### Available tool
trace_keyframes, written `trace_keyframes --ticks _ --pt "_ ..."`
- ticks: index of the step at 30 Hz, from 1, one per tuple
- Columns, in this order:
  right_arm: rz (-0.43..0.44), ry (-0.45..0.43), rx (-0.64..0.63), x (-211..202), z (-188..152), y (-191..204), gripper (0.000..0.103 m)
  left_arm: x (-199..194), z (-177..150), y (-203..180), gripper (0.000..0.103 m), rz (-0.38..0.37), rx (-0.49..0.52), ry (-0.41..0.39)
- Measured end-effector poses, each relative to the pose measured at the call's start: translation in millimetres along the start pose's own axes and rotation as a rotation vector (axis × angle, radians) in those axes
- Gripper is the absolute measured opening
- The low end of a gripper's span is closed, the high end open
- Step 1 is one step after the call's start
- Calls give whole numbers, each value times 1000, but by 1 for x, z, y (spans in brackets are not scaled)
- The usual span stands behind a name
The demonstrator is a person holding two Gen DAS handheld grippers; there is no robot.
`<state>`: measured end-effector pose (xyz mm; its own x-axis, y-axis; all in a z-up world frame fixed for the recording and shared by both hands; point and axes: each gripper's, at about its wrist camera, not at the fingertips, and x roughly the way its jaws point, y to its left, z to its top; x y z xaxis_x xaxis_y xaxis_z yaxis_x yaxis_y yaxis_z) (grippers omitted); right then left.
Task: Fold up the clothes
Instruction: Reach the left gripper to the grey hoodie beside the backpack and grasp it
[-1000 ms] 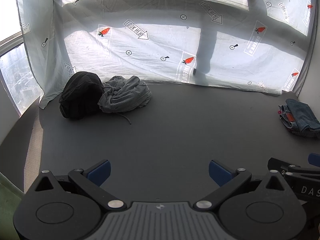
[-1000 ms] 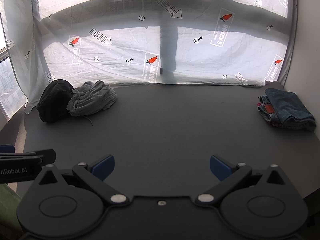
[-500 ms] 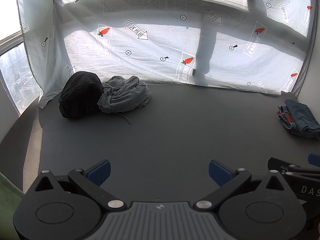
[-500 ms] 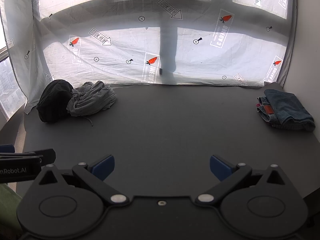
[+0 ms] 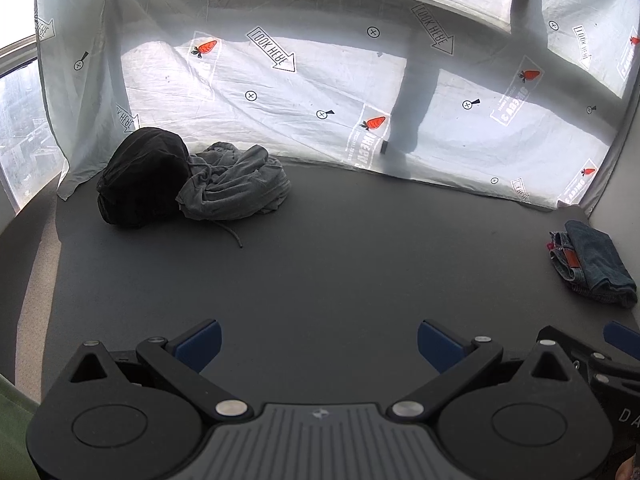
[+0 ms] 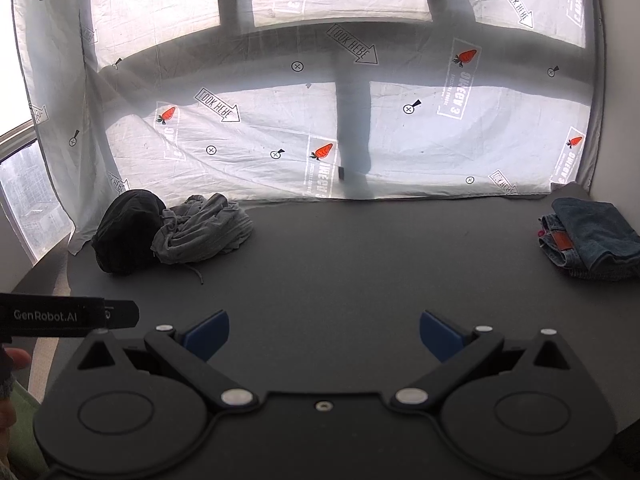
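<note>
A: Grippers?
B: Left gripper (image 5: 318, 340) and right gripper (image 6: 324, 336) both w/ jaws spread wide, holding nothing, low over the near edge of the dark table (image 5: 360, 248).
A: Clothes?
B: Far left — grey garment (image 5: 236, 184) bunched against a black garment (image 5: 142, 176), touching. Folded jeans (image 6: 588, 236) far right, prob. done.
A: How'll the grey one handle?
B: Soft, light, floppy — my guess. Drawstring trails toward us; I'd pinch a hem or waistband edge, not the cord.
A: Change vs. a sec ago?
B: Barely any. Pile sits slightly nearer in the left view; jaws as wide as before.
</note>
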<state>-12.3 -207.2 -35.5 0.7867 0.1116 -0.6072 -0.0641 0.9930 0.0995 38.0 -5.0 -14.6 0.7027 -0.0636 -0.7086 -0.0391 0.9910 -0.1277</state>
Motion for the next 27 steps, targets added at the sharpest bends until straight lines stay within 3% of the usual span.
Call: trace_keyframes --ticks 3,6,11,17,20,22,24,27 --pt "111 -27 15 22 14 -14 103 17 13 2 103 5 -84 -8" --pt "164 8 13 61 31 -23 103 37 31 4 103 24 -152 -1" --pt "153 66 11 126 51 -39 103 79 57 20 99 75 -274 -1" --pt "89 135 -21 202 60 -45 103 136 89 43 73 169 -275 -45" --pt "63 150 -32 231 64 -34 103 172 105 57 54 212 -253 -94" --pt "32 157 -40 250 67 -25 103 201 116 75 25 203 -278 -128" --pt "1 157 -35 265 70 -15 103 234 128 97 4 195 -306 -130" --pt "-23 171 -24 285 70 -2 103 292 140 124 5 251 -381 -101"
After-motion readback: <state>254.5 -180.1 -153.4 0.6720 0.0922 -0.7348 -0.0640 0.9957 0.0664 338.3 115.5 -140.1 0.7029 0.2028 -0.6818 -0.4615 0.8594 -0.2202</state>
